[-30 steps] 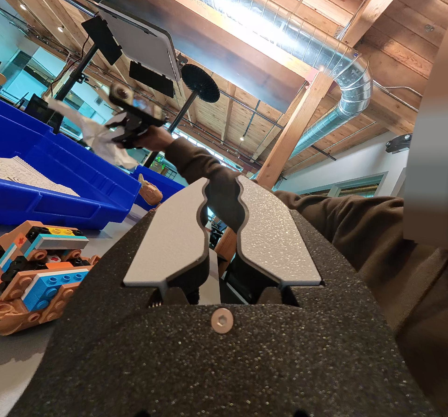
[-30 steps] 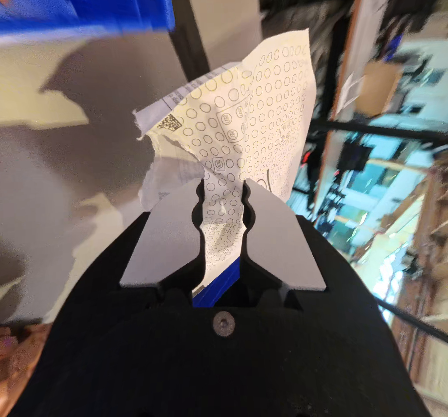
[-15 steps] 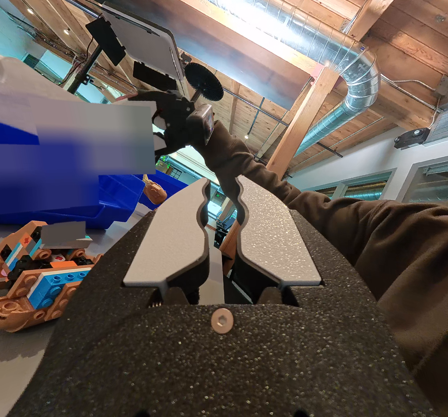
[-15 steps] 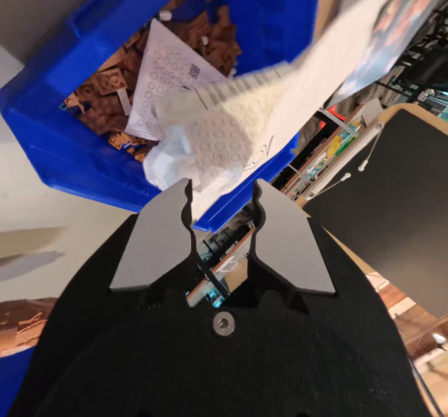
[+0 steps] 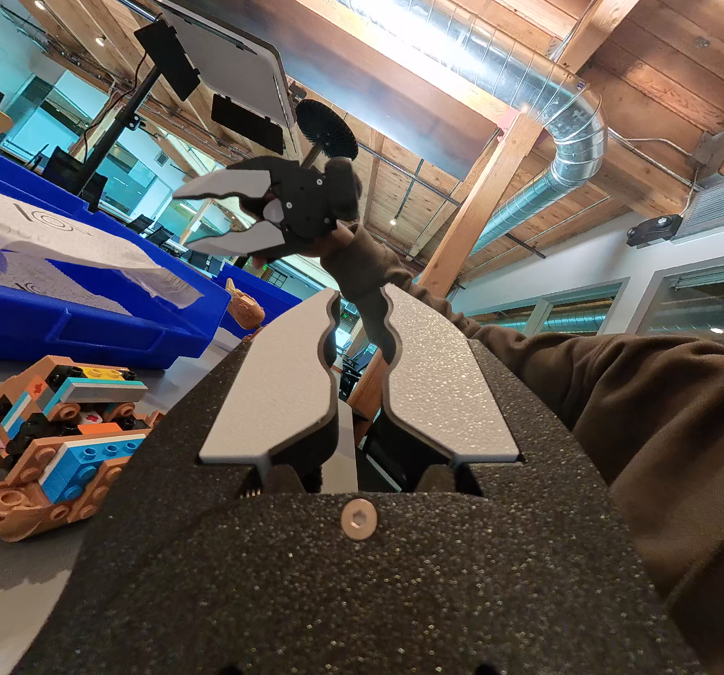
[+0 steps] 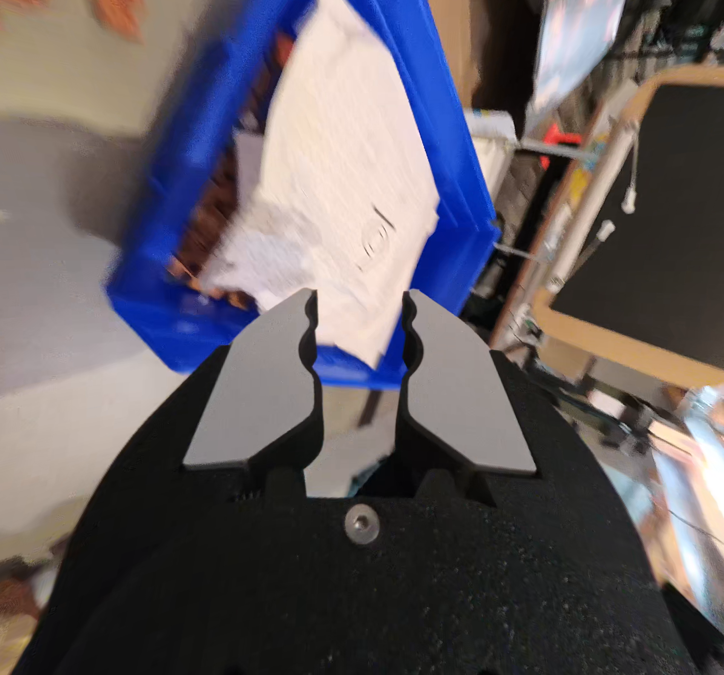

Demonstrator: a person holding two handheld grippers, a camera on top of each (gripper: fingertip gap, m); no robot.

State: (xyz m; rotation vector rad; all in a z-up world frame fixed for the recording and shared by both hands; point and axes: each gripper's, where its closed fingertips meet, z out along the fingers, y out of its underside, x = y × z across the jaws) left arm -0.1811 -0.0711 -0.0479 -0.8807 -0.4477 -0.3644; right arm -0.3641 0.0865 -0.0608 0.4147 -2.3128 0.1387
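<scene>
Right gripper [image 6: 358, 299] jaws apart, empty, hanging over blue bin [image 6: 454, 170] at 12 o'clock; torn white paper bag [image 6: 337, 185] lying loose across brown bricks [image 6: 219, 201] inside, likely just where dropped. Left gripper [image 5: 360, 305] jaws slightly apart, holding nothing, parked low on grey table [image 5: 35, 585], brick model [image 5: 66, 421] at 9 o'clock. Right gripper visible there too, spread wide at 11 o'clock, clear of paper.

Left wrist view sharp w/ duct [image 5: 462, 25] glare; right wrist view motion-blurred, details perhaps unreadable.
</scene>
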